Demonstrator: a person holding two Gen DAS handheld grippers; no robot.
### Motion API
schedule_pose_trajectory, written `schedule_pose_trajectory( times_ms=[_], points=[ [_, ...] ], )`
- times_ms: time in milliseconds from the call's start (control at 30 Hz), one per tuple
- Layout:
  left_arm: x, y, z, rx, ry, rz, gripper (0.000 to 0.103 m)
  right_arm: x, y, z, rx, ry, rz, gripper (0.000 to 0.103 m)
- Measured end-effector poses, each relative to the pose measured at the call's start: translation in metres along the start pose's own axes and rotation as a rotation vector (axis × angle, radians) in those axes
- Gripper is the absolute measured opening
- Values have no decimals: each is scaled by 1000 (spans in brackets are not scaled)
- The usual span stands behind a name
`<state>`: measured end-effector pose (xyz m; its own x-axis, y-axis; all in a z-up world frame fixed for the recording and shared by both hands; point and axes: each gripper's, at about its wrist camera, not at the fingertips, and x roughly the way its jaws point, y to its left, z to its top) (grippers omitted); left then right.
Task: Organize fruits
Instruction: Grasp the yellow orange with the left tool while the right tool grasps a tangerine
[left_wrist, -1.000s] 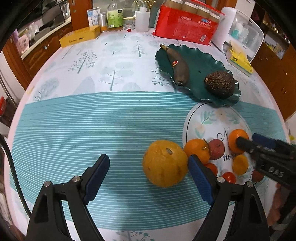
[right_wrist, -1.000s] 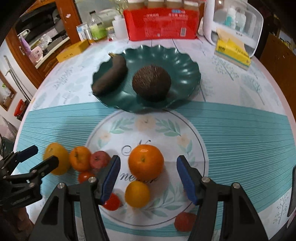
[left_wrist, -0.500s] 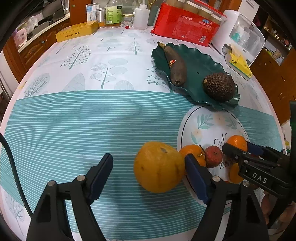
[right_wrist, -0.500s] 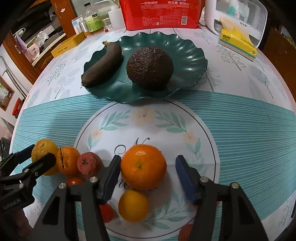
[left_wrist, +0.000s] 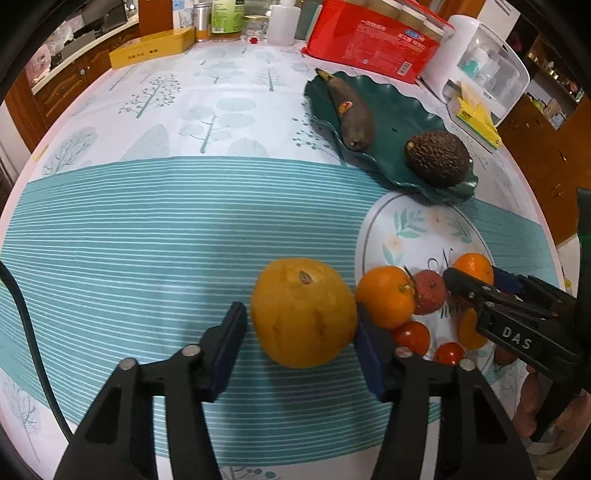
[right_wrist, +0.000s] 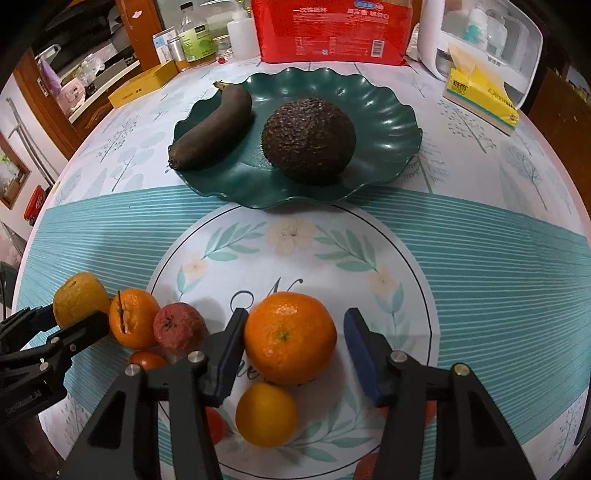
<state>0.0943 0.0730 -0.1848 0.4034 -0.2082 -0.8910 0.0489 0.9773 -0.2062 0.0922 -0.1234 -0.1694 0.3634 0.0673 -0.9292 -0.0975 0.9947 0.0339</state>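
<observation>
A large dull-yellow citrus (left_wrist: 303, 314) lies on the striped cloth. My left gripper (left_wrist: 299, 332) straddles it, jaws closing; a thin gap still shows at the left pad. A bright orange (right_wrist: 290, 338) rests on the round floral print (right_wrist: 291, 236). My right gripper (right_wrist: 293, 343) has its jaws closing around it, with a small gap at the right pad. Between the two lie a small orange (right_wrist: 133, 323), a red rough-skinned fruit (right_wrist: 179, 328) and cherry tomatoes (left_wrist: 412, 336). Below the orange sits a small yellow fruit (right_wrist: 266, 413). The green plate (right_wrist: 391, 122) holds a dark banana (right_wrist: 214, 125) and an avocado (right_wrist: 308, 140).
At the table's far edge stand a red package (right_wrist: 332, 29), bottles (right_wrist: 195, 37), a flat yellow box (right_wrist: 144, 85), a yellow tissue pack (right_wrist: 480, 96) and a white container (right_wrist: 491, 37). Wooden cabinets surround the round table.
Both grippers' jaws have narrowed around their fruits, the left one much more. The left gripper has come closer to the yellow citrus.
</observation>
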Motion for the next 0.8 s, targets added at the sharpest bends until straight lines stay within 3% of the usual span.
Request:
schedule_pose_trajectory(
  times_ms=[133, 500, 800],
  points=[
    [-1, -4, -1, 6, -9, 7, 48, 0, 7, -1, -41, -7, -10, 46],
    [-8, -4, -6, -10, -10, 22, 46, -9, 6, -4, -38, -16, 21, 43],
    [-40, -14, -2, 7, -69, 22, 46, -39, 10, 0, -53, -72, 34, 43]
  ],
)
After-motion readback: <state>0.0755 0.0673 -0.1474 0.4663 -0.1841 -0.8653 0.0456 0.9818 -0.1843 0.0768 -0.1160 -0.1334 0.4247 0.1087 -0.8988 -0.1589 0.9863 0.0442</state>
